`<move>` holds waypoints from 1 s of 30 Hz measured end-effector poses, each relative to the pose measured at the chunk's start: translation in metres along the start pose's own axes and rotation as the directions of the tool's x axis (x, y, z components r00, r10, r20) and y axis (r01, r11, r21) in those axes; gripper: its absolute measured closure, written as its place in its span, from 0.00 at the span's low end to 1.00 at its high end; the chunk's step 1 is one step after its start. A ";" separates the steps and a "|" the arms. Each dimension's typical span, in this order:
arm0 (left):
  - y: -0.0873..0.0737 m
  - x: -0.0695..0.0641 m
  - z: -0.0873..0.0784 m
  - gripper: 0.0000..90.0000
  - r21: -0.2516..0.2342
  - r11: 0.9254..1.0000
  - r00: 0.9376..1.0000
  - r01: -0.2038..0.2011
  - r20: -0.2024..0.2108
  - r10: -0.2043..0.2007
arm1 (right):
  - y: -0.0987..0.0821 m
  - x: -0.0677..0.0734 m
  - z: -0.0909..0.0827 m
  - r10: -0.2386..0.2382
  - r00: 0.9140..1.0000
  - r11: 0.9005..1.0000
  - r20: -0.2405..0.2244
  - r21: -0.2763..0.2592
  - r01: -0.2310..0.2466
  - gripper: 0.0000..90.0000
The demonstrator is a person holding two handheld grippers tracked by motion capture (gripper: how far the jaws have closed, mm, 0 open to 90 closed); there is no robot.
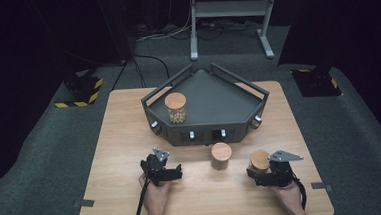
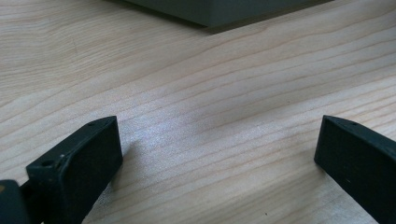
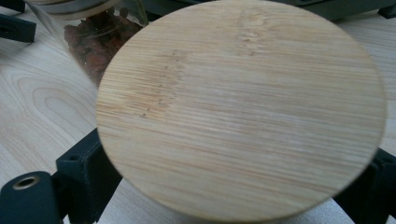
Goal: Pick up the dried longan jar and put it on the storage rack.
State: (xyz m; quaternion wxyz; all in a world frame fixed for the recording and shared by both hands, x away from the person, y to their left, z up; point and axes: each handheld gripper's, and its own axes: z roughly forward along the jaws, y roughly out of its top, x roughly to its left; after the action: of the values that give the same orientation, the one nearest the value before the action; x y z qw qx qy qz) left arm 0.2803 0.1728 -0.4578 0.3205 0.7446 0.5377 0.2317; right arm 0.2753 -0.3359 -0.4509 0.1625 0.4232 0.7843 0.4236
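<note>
The right gripper [image 1: 260, 169] is closing its jaws around a wooden-lidded jar [image 3: 240, 109] at the table's [image 1: 125, 141] near right; an off-centre squeeze is risking tipping it, while the left gripper [image 2: 217, 158] is resting spread wide, empty

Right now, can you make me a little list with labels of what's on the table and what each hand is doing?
table: light wooden table
tray: dark five-sided tray at the far middle
jar in tray: one wooden-lidded jar, pale bits inside
middle jar: wooden-lidded jar on the table in front of the tray, reddish bits inside
right jar: wooden-lidded jar between the right gripper's fingers
right gripper: around the right jar; grip not clear
left gripper: open, over bare wood, holding nothing
</note>
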 end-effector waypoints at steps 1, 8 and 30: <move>0.000 0.000 0.000 0.01 0.000 1.000 1.000 0.000 0.000 0.000 | 0.000 0.000 0.000 -0.001 1.000 1.000 -0.001 -0.001 0.001 0.12; 0.000 0.000 0.000 0.01 0.000 1.000 1.000 0.000 0.000 0.000 | -0.002 0.000 0.002 0.004 1.000 1.000 0.002 -0.009 -0.004 0.17; 0.000 0.000 0.000 0.01 0.000 1.000 1.000 0.000 0.000 0.000 | -0.007 0.004 0.002 -0.005 1.000 0.999 0.027 -0.031 0.006 0.25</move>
State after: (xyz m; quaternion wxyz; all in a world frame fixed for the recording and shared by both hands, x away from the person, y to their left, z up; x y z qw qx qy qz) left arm 0.2803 0.1728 -0.4578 0.3206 0.7446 0.5378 0.2317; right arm 0.2710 -0.3333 -0.4571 0.1809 0.4239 0.7765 0.4297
